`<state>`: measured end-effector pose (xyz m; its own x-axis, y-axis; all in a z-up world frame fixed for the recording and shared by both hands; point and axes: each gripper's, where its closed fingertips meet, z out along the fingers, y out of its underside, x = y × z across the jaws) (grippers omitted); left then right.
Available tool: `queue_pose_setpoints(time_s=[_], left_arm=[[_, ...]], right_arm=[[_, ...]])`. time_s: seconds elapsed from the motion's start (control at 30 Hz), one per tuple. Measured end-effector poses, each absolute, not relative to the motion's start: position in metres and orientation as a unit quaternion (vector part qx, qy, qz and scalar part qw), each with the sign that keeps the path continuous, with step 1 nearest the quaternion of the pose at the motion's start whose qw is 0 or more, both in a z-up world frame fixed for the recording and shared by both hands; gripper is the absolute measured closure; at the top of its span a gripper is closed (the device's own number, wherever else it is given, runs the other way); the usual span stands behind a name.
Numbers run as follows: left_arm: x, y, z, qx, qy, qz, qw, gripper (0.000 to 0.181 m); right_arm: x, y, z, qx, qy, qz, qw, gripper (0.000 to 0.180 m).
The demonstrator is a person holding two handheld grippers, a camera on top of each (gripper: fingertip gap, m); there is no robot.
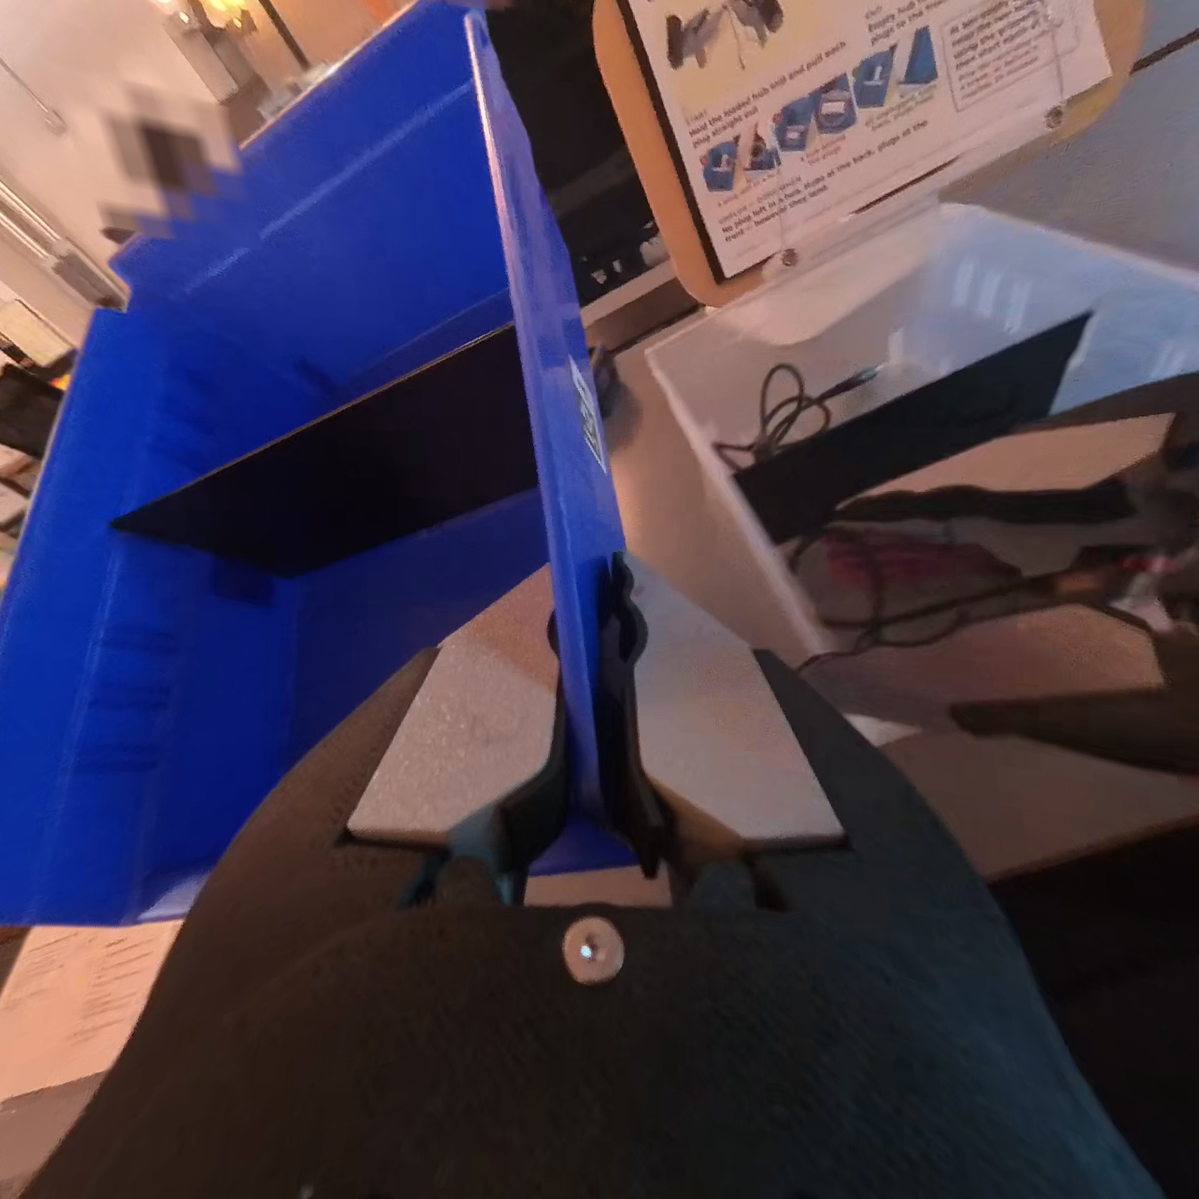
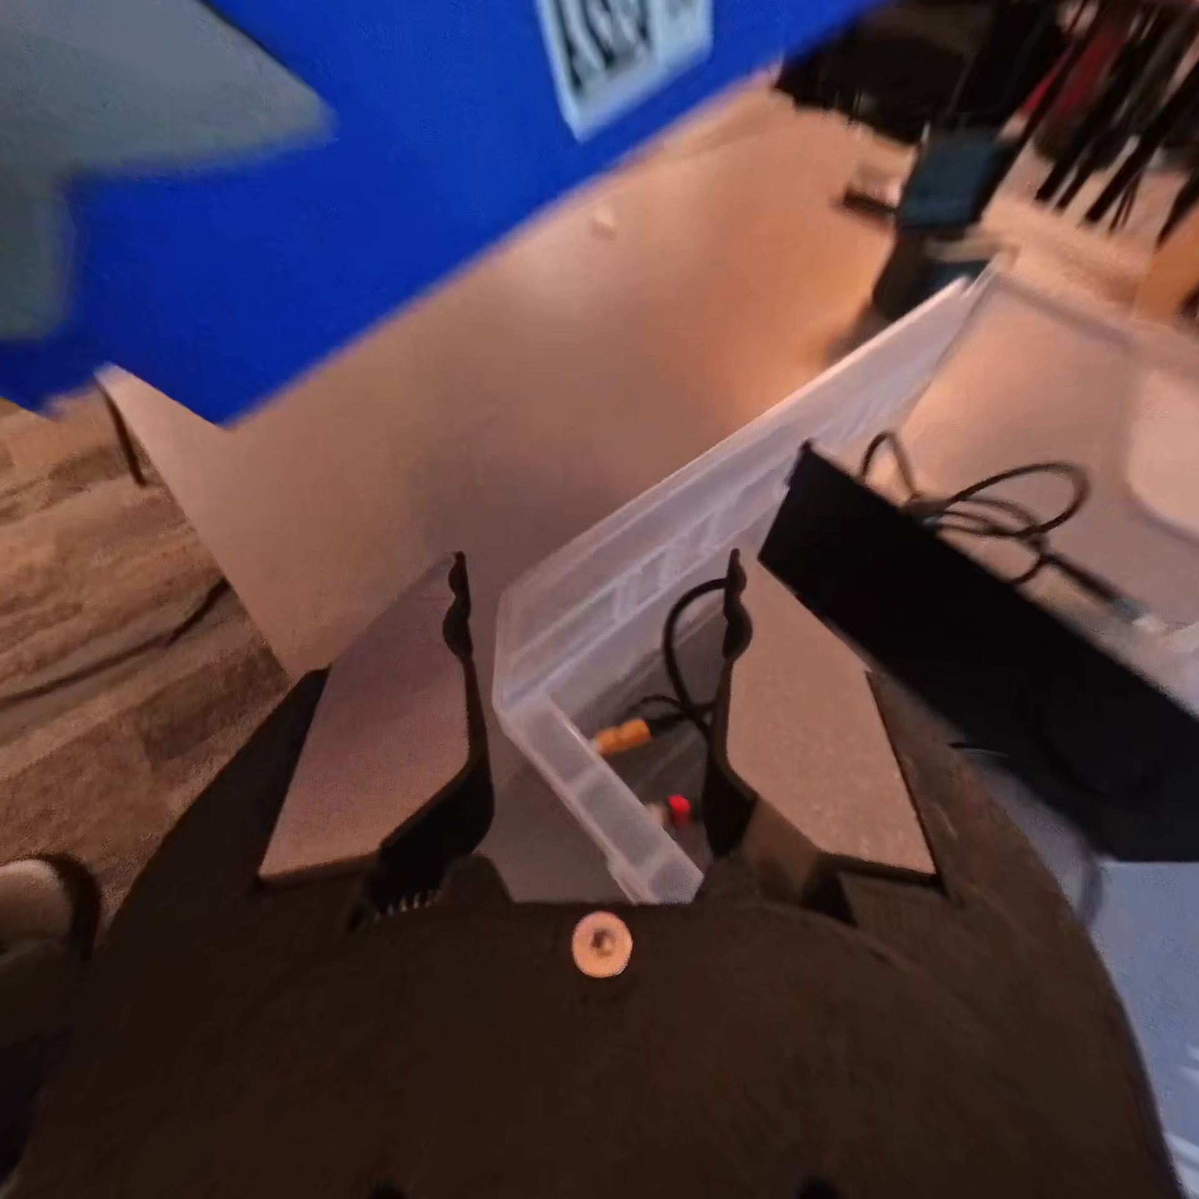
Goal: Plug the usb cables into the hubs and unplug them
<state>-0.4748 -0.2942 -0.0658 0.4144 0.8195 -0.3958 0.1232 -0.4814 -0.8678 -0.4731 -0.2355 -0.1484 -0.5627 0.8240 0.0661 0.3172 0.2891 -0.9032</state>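
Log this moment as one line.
left gripper: shut on blue bin wall | right gripper: open over clear bin corner

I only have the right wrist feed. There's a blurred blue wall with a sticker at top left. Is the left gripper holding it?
Observer: Yes. The left gripper is shut on the side wall of the blue bin, jaws clamped over its rim.
Operator: Anything inside that bin?
Observer: Only a black divider shows across it; I see no cables in the visible part.
Operator: What's behind the clear bin?
Observer: A printed instruction sheet stands upright just behind the clear bin.
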Motion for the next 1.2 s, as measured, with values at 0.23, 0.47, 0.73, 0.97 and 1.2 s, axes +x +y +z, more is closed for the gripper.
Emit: queue_pose_setpoints(time_s=[0.23, 0.47, 0.73, 0.97, 1.2], left_arm=[[-0.468, -0.31, -0.053, -0.727, -0.314, 0.484, 0.373, 0.175], [-0.411, -0.179, -0.046, -0.778, -0.173, 0.429, 0.425, 0.175], [-0.339, 0.008, -0.109, -0.842, -0.008, 0.316, 0.438, 0.175], [-0.342, 0.115, -0.188, -0.887, -0.003, 0.224, 0.404, 0.173], [-0.346, 0.128, -0.185, -0.899, -0.021, 0.188, 0.395, 0.122]], right_arm=[[-0.406, -0.216, -0.078, -0.26, -0.766, 0.519, 0.274, 0.085], [-0.393, -0.034, -0.07, -0.339, -0.741, 0.486, 0.315, 0.089], [-0.367, 0.141, -0.011, -0.423, -0.654, 0.508, 0.367, 0.105], [-0.367, 0.19, -0.012, -0.47, -0.612, 0.517, 0.37, 0.086], [-0.383, 0.16, -0.046, -0.452, -0.682, 0.46, 0.344, 0.081]])
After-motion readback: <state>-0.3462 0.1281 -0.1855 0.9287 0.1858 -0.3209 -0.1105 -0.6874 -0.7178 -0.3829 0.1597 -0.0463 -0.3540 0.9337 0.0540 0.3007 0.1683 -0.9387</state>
